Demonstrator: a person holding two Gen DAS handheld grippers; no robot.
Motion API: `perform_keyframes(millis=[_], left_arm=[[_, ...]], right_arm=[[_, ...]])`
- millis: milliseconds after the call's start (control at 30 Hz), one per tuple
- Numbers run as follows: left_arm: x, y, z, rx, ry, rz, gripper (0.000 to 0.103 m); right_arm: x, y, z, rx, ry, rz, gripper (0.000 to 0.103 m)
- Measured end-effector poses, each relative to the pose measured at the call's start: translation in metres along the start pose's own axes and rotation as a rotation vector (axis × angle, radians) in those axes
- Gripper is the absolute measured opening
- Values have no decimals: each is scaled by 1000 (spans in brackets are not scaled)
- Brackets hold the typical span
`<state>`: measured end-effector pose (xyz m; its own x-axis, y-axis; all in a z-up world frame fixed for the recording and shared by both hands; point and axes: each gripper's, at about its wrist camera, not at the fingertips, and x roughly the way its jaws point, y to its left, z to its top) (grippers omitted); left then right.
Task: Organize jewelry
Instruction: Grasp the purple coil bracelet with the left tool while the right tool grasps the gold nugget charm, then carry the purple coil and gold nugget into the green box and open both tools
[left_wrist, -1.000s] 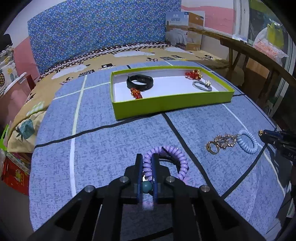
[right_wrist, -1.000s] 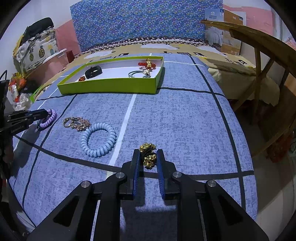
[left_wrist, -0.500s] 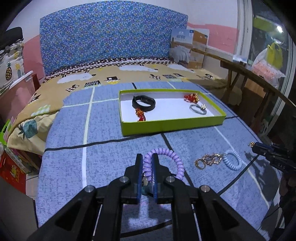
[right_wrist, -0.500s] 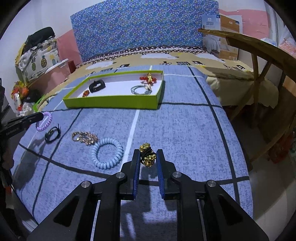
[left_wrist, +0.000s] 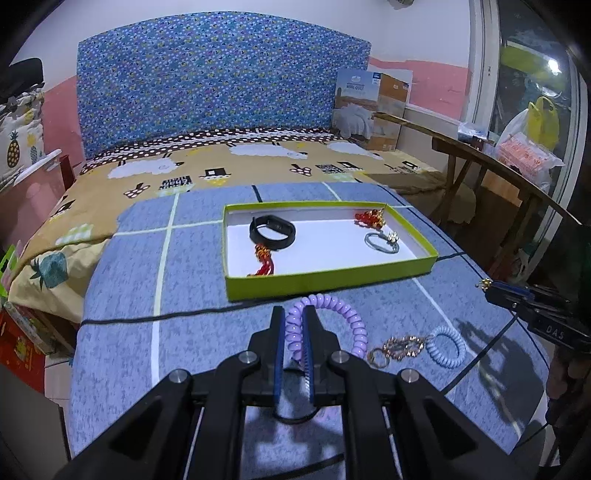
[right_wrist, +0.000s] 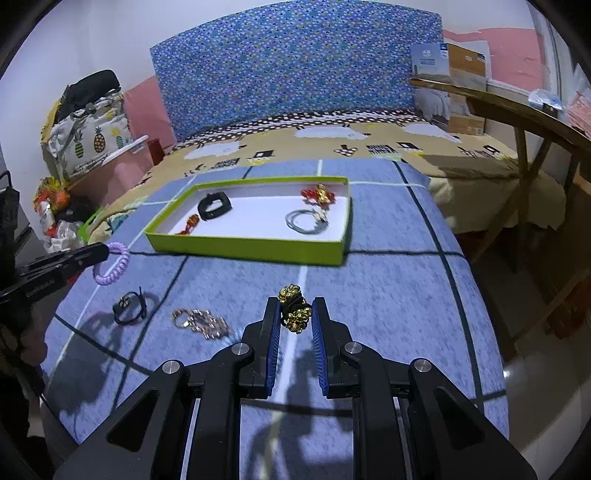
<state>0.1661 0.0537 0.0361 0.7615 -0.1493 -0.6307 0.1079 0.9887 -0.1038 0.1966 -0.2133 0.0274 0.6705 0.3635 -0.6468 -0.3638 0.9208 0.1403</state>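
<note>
My left gripper (left_wrist: 294, 321) is shut on a purple coil bracelet (left_wrist: 351, 325) and holds it above the blue cloth, short of the green tray (left_wrist: 325, 282). It also shows in the right wrist view (right_wrist: 114, 262). My right gripper (right_wrist: 294, 314) is shut on a gold-beaded black bracelet (right_wrist: 295, 314), raised above the cloth. The tray (right_wrist: 243, 249) holds a black band (left_wrist: 272, 232), red charms (left_wrist: 369, 218), a silver ring piece (left_wrist: 382, 243) and a red tassel (left_wrist: 264, 264).
On the cloth lie a gold chain (left_wrist: 397, 349), a light blue coil bracelet (left_wrist: 445, 350) and a small black hair tie (right_wrist: 129, 312). A wooden chair (right_wrist: 524, 125) stands at the right. A bed with a blue headboard (left_wrist: 221, 85) lies behind.
Both grippers have lifted higher with their bracelets. The purple coil came off the cloth, leaving the black hair tie lying there. The tray now looks farther below.
</note>
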Motion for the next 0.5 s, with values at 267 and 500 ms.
perform_keyframes(millis=[267,500], left_arm=[[18,-5,17,30,-4,-7,10],[39,-7,36,44,-8,-13,10]], right_arm=[[15,11,21,-38,-7,23,17],[37,13,48,-58,-15,37,17]])
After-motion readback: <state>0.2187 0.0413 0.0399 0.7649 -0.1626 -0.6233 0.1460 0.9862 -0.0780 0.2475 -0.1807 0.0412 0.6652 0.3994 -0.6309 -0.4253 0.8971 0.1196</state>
